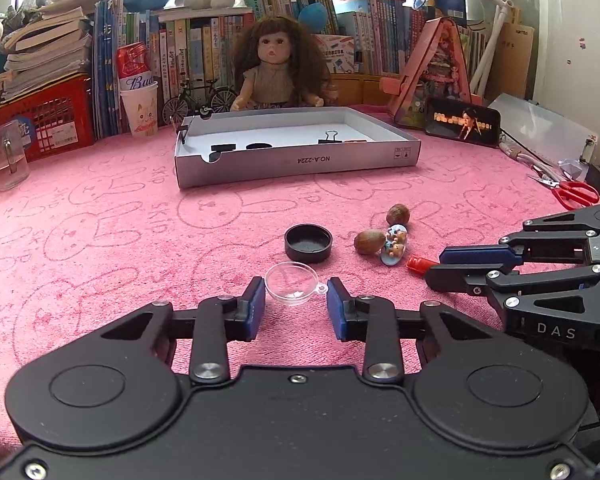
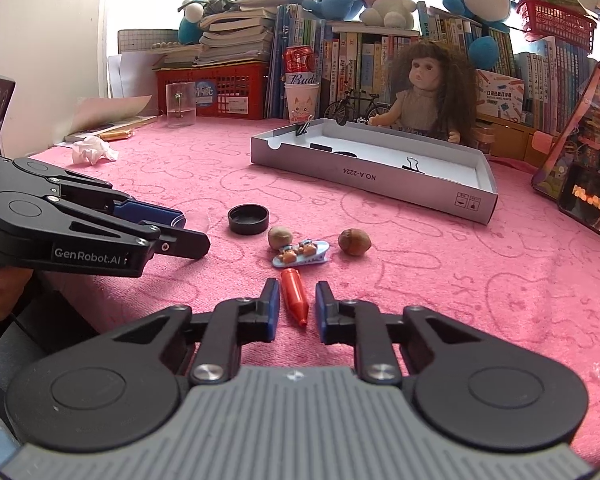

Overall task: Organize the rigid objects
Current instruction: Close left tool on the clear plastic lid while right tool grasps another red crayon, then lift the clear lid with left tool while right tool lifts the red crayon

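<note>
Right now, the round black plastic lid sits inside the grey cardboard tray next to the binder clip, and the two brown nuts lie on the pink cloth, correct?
Not quite. The round black plastic lid lies on the pink cloth, outside the grey cardboard tray, as the left wrist view shows. The binder clip is inside the tray, and the two brown nuts do lie on the cloth.

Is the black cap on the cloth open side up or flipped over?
Open side up: the black cap shows a raised rim around a hollow inside, sitting flat on the pink cloth, outside the tray.
</note>
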### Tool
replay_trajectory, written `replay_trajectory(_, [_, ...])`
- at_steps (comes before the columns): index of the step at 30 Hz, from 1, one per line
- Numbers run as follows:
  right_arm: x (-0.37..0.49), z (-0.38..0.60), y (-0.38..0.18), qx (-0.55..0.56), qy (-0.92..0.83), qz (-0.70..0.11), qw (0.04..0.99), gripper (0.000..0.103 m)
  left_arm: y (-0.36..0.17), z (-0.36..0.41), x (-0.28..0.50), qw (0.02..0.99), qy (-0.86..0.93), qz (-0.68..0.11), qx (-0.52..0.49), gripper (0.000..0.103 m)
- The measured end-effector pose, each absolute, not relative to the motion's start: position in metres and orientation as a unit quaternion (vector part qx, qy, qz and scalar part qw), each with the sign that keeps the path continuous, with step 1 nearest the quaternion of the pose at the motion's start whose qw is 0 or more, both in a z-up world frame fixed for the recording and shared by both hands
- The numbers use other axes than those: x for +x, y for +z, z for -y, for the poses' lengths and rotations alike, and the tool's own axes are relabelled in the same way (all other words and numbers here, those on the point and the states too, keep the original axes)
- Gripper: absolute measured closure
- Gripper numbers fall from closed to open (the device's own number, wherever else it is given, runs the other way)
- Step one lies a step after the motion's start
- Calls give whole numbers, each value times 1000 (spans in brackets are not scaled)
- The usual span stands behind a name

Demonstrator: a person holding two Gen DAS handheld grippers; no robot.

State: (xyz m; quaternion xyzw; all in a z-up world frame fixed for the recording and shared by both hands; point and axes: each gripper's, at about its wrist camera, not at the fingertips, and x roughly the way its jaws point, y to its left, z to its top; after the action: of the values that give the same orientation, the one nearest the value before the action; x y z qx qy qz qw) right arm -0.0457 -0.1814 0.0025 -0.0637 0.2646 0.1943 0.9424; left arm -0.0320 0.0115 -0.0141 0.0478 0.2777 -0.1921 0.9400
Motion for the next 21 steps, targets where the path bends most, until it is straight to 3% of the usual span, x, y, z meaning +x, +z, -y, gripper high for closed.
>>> replay_trajectory(6, [-43,184,4,-61,181,-262,946,88,-12,-13,-30,942,-185,-278,44,72])
replay_trajectory(18, [-38,193,7,-51,150,-256,954,89,-11,-19,-21,946,-156,-284,30,72])
replay_trajectory(20, [-40,193,6,-51,155,-255,953,85,-11,-19,-21,946,-155,-283,30,72])
replay_trajectory(21, [-42,194,6,-52,160,-252,953,77,-11,-19,-21,946,-155,-283,30,72])
